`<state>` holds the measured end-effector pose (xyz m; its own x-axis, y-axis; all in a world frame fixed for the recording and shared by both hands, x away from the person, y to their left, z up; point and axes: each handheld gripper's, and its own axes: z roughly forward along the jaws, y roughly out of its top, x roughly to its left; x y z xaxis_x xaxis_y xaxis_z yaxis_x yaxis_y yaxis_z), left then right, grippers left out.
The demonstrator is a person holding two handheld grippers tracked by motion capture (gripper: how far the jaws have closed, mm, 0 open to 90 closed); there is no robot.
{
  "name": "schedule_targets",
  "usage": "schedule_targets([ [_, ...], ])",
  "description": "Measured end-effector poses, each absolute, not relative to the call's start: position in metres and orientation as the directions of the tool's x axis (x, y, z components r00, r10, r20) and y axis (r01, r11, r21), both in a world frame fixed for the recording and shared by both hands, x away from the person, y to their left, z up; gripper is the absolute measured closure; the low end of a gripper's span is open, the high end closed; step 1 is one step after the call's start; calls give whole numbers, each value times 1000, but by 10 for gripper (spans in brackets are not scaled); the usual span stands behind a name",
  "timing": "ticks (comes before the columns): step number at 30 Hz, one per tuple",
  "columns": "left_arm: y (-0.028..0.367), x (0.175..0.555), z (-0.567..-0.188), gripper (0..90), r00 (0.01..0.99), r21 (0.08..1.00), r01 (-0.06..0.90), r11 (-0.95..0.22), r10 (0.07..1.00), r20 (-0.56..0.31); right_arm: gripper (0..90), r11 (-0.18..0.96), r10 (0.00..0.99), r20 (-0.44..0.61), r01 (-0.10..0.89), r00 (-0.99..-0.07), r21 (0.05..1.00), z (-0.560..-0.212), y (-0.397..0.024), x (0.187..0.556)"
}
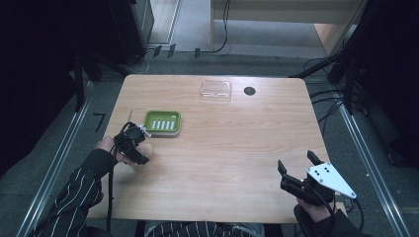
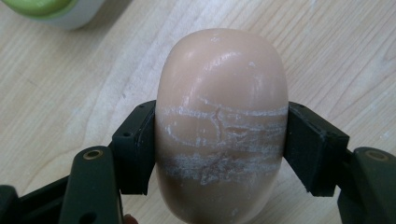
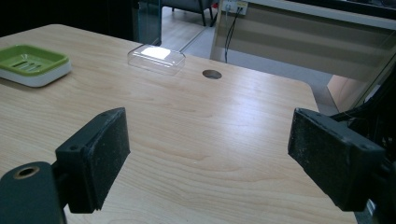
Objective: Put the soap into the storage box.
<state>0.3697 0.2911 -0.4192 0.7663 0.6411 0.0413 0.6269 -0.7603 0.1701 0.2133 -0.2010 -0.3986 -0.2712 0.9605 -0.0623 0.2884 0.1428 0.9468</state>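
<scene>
The left gripper [image 2: 219, 149] is closed on a pale pink oval soap bar [image 2: 222, 121], with one black pad pressed against each long side; the bar's face carries white scuff marks. In the high view this gripper [image 1: 140, 153] sits at the left part of the wooden surface [image 1: 227, 148], with the soap bar [image 1: 146, 149] just near of a green soap dish [image 1: 162, 122] that has a slotted insert. The right gripper [image 3: 205, 158] is wide open and holds nothing, positioned over the near right corner of the surface [image 3: 196, 121]. A clear plastic lid [image 1: 216, 90] lies near the far edge, beside a round dark hole [image 1: 249, 91] in the surface.
</scene>
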Motion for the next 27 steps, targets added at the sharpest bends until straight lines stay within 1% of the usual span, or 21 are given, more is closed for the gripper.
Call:
schedule_targets([
  [18,283,378,-405,332,789,201,592,-781,612,55,134,153,955,-67,287,-290,945,-398,-197,219],
  [27,280,383,-399,332,799,216,579,-787,599,41,134,158,954,-71,286,-290,945,-398,-197,217],
])
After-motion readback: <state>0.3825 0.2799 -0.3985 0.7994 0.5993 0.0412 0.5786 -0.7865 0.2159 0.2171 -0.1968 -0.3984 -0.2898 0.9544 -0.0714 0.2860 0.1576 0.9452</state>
